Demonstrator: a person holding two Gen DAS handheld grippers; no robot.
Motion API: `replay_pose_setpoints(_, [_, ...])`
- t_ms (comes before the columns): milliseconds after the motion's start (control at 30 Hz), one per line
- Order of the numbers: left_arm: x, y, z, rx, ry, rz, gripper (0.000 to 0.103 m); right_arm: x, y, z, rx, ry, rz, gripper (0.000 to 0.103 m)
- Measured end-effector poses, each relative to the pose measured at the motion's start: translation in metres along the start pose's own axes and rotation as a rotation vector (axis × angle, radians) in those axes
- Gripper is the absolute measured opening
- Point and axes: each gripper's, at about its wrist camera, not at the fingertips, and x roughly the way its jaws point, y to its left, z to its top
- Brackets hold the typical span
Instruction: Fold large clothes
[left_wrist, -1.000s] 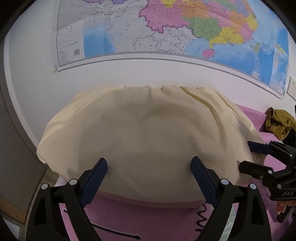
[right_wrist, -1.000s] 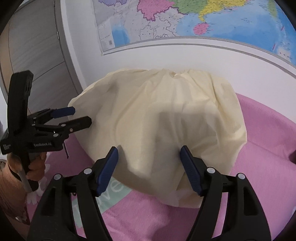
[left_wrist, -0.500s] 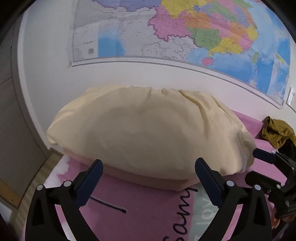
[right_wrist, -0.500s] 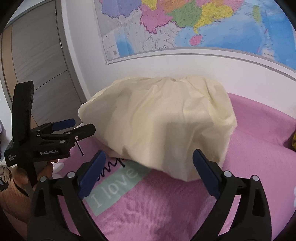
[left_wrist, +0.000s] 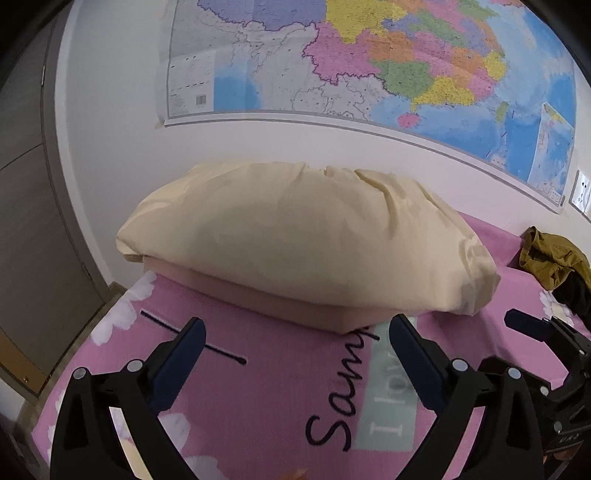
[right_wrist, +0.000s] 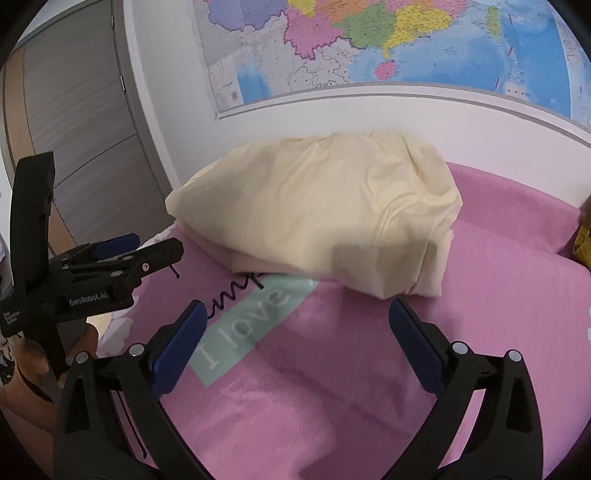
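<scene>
Pink bed (right_wrist: 480, 295) against the map wall carries the folded cream garment (left_wrist: 306, 236). Both hand-held grippers, left (left_wrist: 295, 347) and right (right_wrist: 295, 332), gape wide, holding nothing. Cloth appears soft, light, limp; grasp at corners.

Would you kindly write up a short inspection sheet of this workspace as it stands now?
Surface: pink blanket with printed lettering and white flowers.
Job's things: cream folded garment lying on the blanket by the wall, in neither gripper.
Clutter: mustard cloth bunched at the far right.
Grippers: left gripper open, nothing between its fingers; right gripper jaws opening, nothing between them.
Cables: nothing seen.
Surroundings: wall map above, grey door to the left.
</scene>
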Motion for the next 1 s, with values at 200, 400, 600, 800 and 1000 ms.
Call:
replay_pose_setpoints(200, [-0.006, 0.003, -0.006, -0.016, 0.010, 0.012, 0.096, -0.009, 0.002, -0.005, 0.004, -0.005, -0.009, 0.097])
replay_pose_setpoints(400, [-0.016, -0.001, -0.010, -0.004, -0.009, 0.039, 0.096, -0.014, 0.001, -0.008, 0.012, -0.016, -0.025, 0.097])
replay_pose_setpoints(600, [-0.020, -0.005, -0.016, 0.005, 0.003, 0.043, 0.096, -0.017, 0.004, -0.011, 0.012, -0.018, -0.018, 0.097])
replay_pose_setpoints(800, [-0.023, -0.010, -0.023, 0.017, 0.014, 0.029, 0.096, -0.020, 0.008, -0.016, 0.001, -0.017, -0.023, 0.097])
replay_pose_setpoints(1000, [-0.025, -0.012, -0.023, 0.014, 0.011, 0.024, 0.096, -0.024, 0.008, -0.021, 0.011, -0.019, -0.021, 0.097])
